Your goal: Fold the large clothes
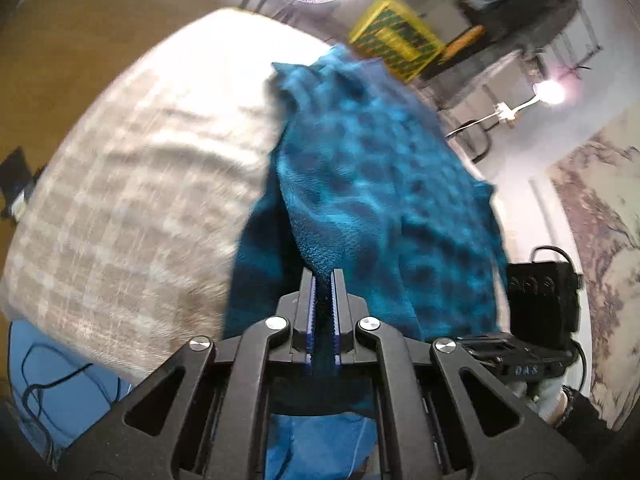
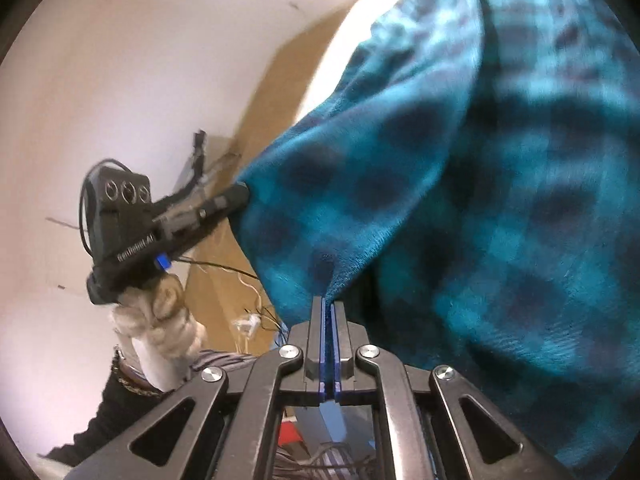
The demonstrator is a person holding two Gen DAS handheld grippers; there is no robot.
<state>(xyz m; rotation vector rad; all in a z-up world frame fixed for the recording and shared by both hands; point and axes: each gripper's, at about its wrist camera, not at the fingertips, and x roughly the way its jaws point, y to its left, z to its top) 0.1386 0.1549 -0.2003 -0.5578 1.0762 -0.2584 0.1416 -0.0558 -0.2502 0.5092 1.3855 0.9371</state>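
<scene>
Gripping a soft teal fleece garment with dark checks (image 1: 372, 184), the left gripper (image 1: 323, 276) has its jaws clamped on one fold of its edge, and the right gripper (image 2: 329, 304) is pinched tight on another. Between them the cloth hangs lifted over the beige checked bed cover (image 1: 132, 184), likely so it spreads flat for a clean first fold.

Both grippers are black with triangular cut-outs, silver round screws and blue pads. The left gripper (image 2: 240, 194) bears white lettering and a blue tab near its handle, black cable looping behind. Below it, a cream knitted glove (image 2: 168, 312) and dark sleeve (image 2: 116, 412).
</scene>
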